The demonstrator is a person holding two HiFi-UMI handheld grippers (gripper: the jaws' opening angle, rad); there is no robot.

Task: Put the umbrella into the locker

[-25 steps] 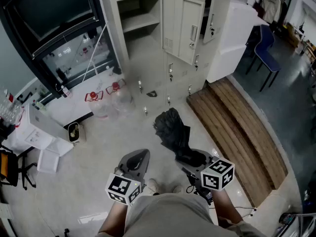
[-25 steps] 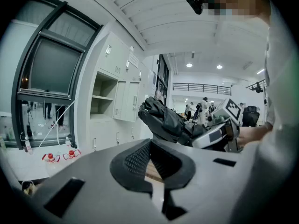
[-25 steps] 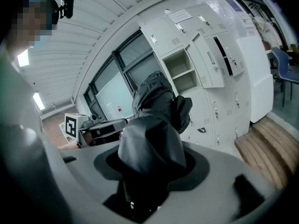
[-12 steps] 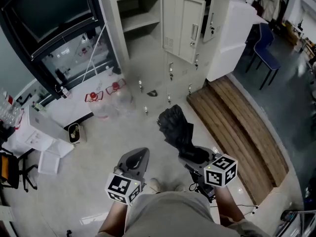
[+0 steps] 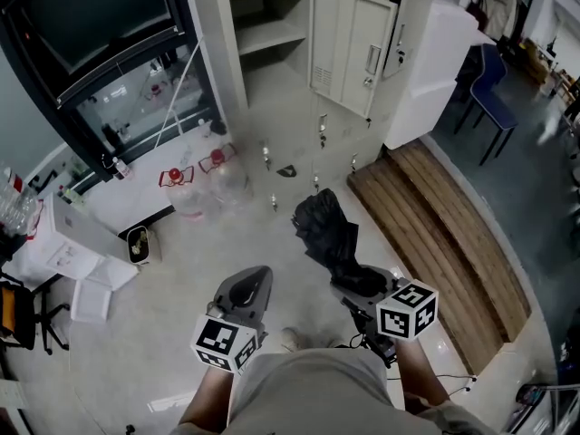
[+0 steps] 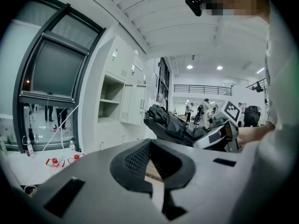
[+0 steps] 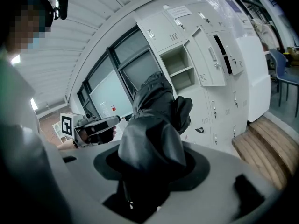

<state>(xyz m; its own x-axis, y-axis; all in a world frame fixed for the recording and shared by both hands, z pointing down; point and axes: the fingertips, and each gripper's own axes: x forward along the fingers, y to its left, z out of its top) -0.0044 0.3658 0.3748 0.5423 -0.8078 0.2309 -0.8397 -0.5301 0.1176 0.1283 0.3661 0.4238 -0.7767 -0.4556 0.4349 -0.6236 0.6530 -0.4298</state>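
A black folded umbrella (image 5: 324, 232) sticks out forward from my right gripper (image 5: 359, 285), which is shut on its handle end. In the right gripper view the umbrella (image 7: 156, 106) fills the jaws and points at the lockers. The grey locker bank (image 5: 272, 80) stands ahead, with an open compartment holding a shelf (image 5: 265, 34) and an open door (image 5: 355, 51) beside it. My left gripper (image 5: 255, 277) is held to the left of the umbrella, jaws together with nothing between them. From the left gripper view the umbrella (image 6: 168, 125) shows to the right.
Two clear water jugs with red caps (image 5: 172, 178) sit on the floor left of the lockers. A wooden platform (image 5: 435, 234) lies to the right, with a white cabinet (image 5: 426, 71) and a blue chair (image 5: 489, 98) behind it. Boxes (image 5: 82, 252) lie at the left.
Both grippers and the umbrella have shifted slightly forward toward the lockers. The grip on the umbrella is unchanged.
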